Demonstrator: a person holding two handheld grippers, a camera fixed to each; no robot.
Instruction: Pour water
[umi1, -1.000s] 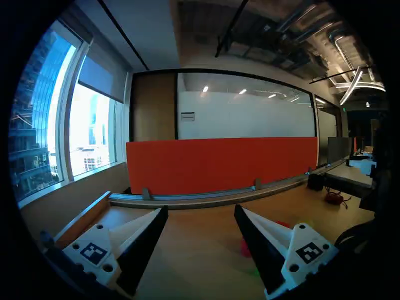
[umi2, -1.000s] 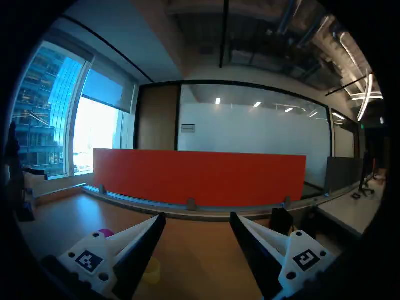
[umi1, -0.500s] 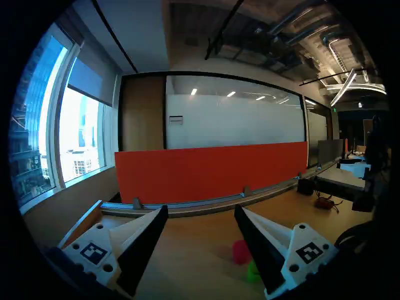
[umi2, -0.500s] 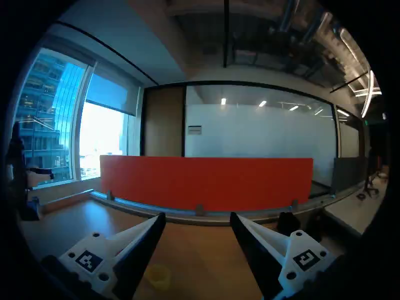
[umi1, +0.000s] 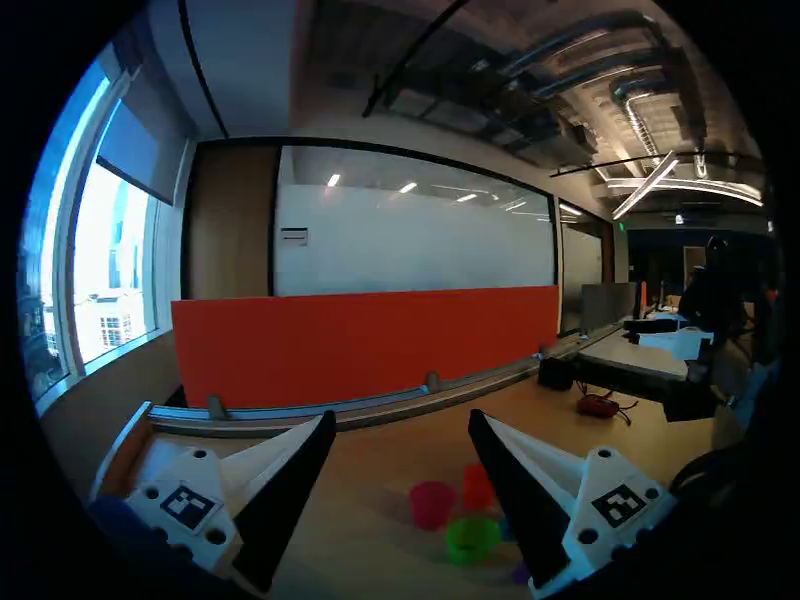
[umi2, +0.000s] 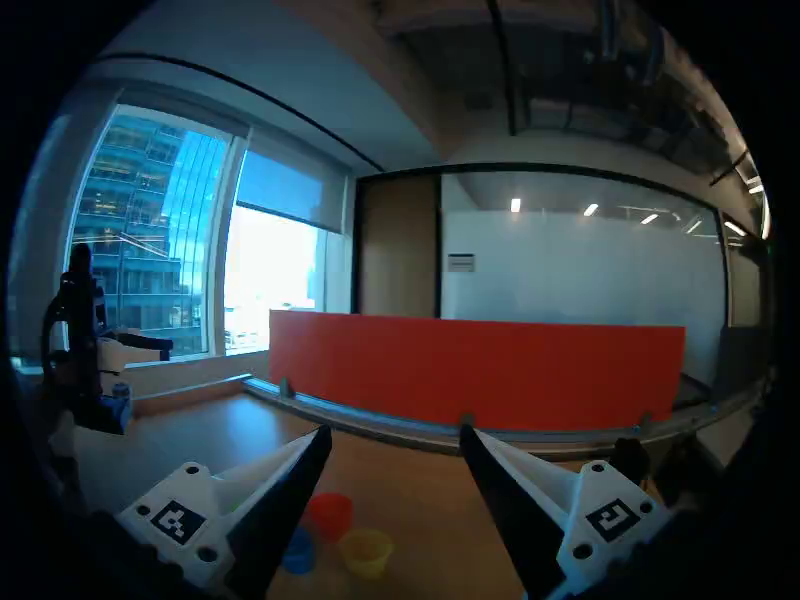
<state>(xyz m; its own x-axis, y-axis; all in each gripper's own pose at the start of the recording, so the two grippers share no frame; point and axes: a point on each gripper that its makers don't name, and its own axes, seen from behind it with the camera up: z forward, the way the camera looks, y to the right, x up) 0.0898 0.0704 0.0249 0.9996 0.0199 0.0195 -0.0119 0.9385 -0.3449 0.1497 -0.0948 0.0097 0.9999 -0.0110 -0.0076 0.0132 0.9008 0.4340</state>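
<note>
In the left gripper view my left gripper (umi1: 400, 470) is open above the wooden desk (umi1: 380, 480), nothing between its fingers. Just past its right finger stand a pink cup (umi1: 432, 503), a red cup (umi1: 477, 485) and a green cup (umi1: 472, 537). In the right gripper view my right gripper (umi2: 395, 480) is also open and empty. Low between its fingers stand a red cup (umi2: 329, 514), a yellow cup (umi2: 365, 551) and a blue cup (umi2: 297, 550), partly hidden by the left finger. The other gripper (umi2: 85, 355) shows at the far left of that view.
An orange partition (umi1: 365, 340) on a metal rail runs along the desk's far edge. Large windows (umi2: 160, 260) lie to the left. A black box (umi1: 553, 373) and a red item with cables (umi1: 598, 405) sit at the right, a neighbouring desk (umi1: 640, 350) beyond.
Both cameras have swung and tipped downwards: the left view panned right, the right view panned left. More cups have come into sight between the fingers. Both grippers stayed open.
</note>
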